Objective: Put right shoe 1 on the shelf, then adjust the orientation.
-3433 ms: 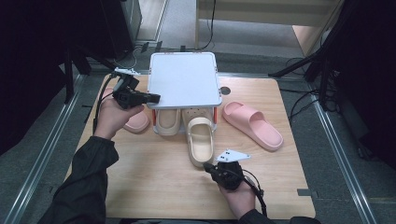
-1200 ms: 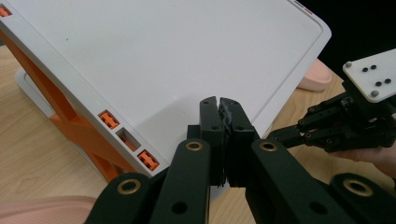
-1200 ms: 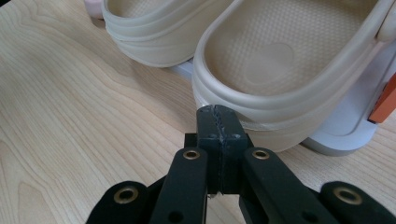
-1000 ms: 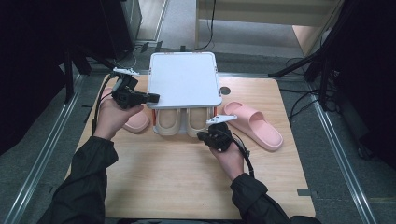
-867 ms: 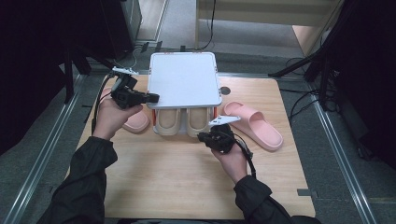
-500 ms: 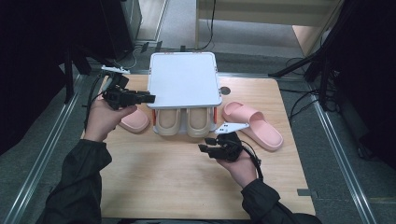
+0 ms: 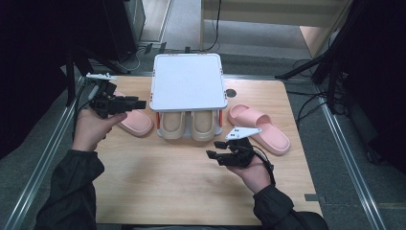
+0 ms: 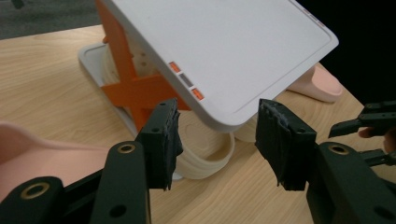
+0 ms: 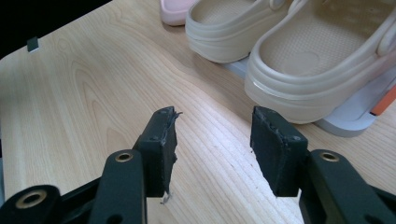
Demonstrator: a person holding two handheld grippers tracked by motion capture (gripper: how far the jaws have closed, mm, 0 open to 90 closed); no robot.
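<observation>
Beige clogs (image 7: 191, 125) lie side by side, heels toward the person.

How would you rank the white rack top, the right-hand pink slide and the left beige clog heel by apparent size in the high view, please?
1. white rack top, clearly the largest.
2. right-hand pink slide, fully in sight.
3. left beige clog, where just the heel end pokes out from under the rack top, so its showing part looks smallest.
</observation>
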